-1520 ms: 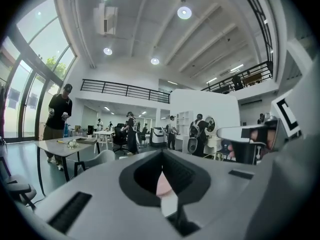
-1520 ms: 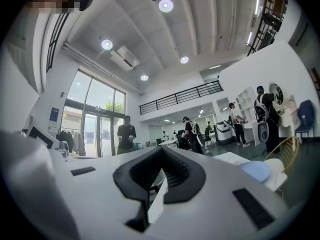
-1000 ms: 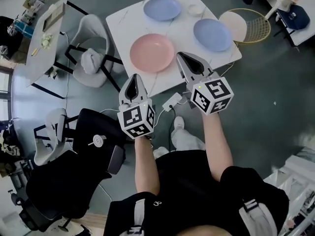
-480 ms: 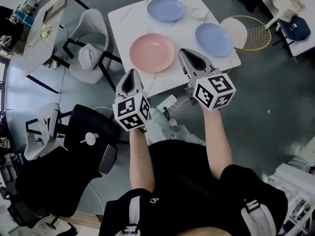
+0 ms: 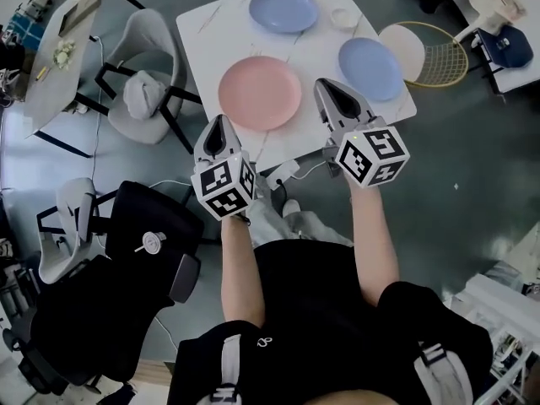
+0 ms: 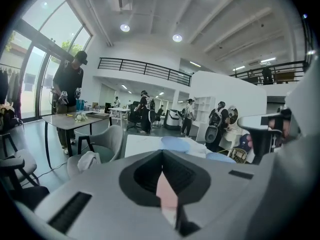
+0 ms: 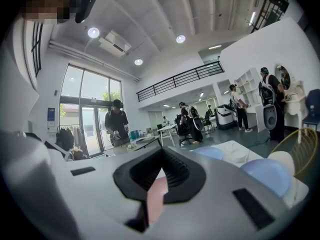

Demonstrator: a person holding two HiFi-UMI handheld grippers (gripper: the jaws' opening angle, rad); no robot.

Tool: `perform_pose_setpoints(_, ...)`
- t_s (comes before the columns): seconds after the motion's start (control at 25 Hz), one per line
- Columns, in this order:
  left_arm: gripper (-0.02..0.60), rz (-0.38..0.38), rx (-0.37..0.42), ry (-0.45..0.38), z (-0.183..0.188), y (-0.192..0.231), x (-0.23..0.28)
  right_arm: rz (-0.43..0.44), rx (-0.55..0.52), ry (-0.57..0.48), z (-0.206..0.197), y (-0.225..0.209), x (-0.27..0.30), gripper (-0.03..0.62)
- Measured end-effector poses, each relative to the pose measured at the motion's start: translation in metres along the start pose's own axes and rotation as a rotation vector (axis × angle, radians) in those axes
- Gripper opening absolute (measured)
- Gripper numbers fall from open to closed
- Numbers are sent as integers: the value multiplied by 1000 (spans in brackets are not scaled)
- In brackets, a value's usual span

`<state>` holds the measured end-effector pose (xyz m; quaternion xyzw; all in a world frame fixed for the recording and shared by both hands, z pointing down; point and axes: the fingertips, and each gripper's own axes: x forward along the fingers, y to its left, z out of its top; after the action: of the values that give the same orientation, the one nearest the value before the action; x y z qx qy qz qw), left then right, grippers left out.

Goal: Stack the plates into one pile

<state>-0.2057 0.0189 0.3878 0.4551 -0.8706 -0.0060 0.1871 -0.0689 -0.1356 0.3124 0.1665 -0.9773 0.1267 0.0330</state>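
Three plates lie apart on the white table: a pink plate near the front edge, one blue plate at the far side and another blue plate to the right. My left gripper is shut and empty, in the air just short of the table's front edge, below the pink plate. My right gripper is also shut and empty, over the front edge between the pink plate and the right blue plate. Through the left gripper view's closed jaws a strip of the pink plate shows.
A small white bowl sits at the table's far right. A grey chair with a cloth stands left of the table, a gold wire chair to its right, and a black office chair beside me. A power strip lies on the floor.
Both grippers have come closer to the table's front edge and sunk a little. Both stay shut and the plates have not moved.
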Motion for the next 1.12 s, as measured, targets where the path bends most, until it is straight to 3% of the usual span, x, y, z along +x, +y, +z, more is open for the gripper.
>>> perform_pose_setpoints(0.2, 15, 2, -16, 89, -26, 12, 30, -16, 21, 58, -25, -12, 29, 8)
perform_pose_setpoints(0.6, 15, -32, 42, 273, -73, 23, 87, -112, 138, 200, -104, -50, 69, 8)
perform_pose_setpoints(1.12, 15, -17, 37, 311, -85, 63, 127, -309, 258, 286, -173, -96, 89, 8)
